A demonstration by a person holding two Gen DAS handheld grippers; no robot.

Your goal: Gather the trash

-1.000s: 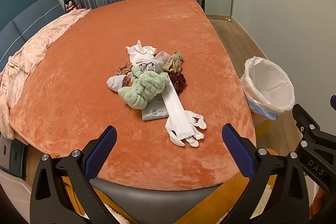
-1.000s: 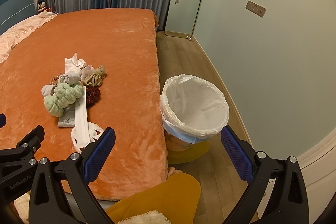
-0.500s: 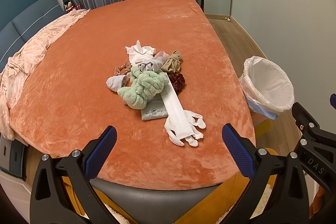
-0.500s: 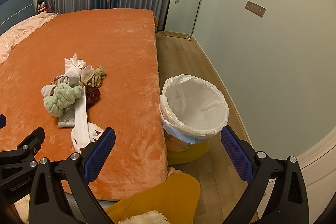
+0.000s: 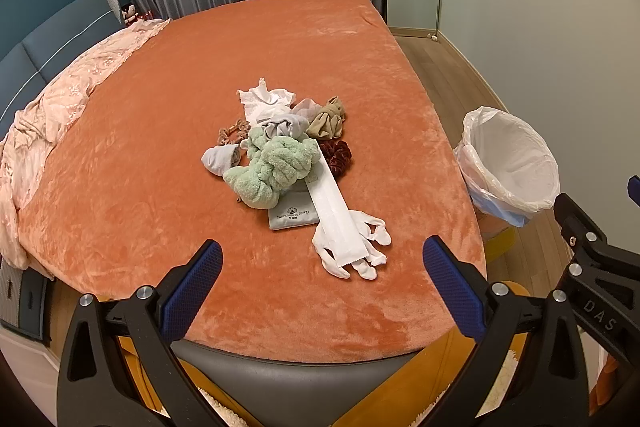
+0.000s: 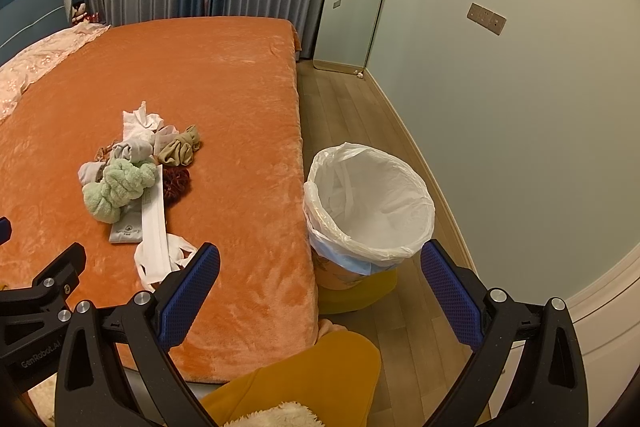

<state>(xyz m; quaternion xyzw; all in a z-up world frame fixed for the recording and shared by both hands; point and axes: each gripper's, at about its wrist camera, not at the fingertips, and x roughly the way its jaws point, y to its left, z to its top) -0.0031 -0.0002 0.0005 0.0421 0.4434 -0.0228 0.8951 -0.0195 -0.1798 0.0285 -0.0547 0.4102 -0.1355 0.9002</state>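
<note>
Trash [image 5: 288, 167] sits heaped near the middle of the orange bed [image 5: 160, 131]: a white wrapper [image 5: 334, 211] over a white glove [image 5: 372, 231], a green fluffy band [image 5: 276, 167], a dark red scrunchie [image 5: 338, 155]. Left gripper [image 5: 320, 279] hovers at the heap's 6 o'clock, jaws spread wide, holding nothing. Right gripper [image 6: 318, 287] is equally wide and bare, with the white-lined bin [image 6: 370, 203] at its 12 o'clock, on the floor against the bed's edge.
</note>
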